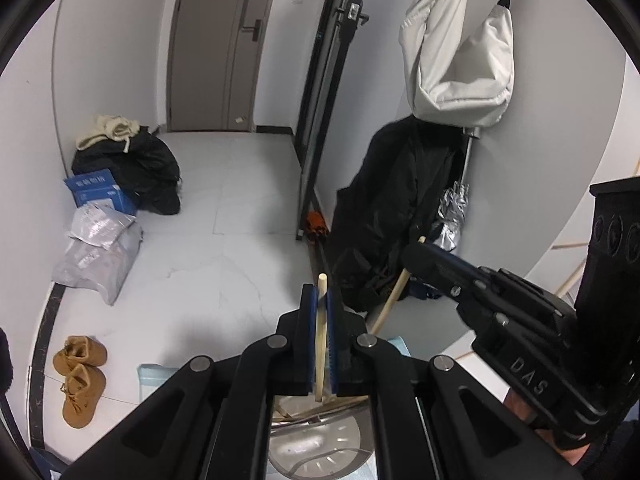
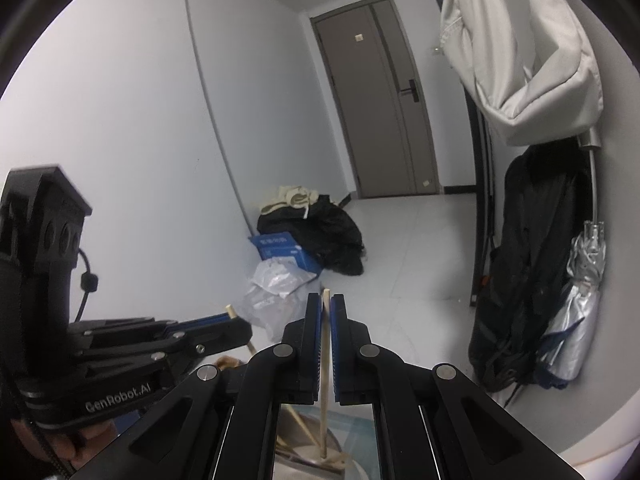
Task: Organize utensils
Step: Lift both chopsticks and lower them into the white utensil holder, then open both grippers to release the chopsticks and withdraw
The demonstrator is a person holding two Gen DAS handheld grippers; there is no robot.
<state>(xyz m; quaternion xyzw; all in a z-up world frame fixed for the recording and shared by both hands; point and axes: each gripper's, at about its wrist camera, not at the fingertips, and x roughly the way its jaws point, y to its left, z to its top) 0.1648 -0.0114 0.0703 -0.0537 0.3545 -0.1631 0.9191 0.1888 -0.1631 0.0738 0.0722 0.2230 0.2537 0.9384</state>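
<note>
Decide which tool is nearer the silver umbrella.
Right. The right tool lies toward the silver umbrella; the left tool lies farther off, toward the brown boots.

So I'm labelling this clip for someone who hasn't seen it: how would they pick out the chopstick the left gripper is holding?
Start at the black left gripper filling the bottom of the left wrist view. Between its blue pads stands a pale wooden chopstick, upright, its lower end above a metal bowl. The other chopstick slants to its right, held by the right gripper.
</note>
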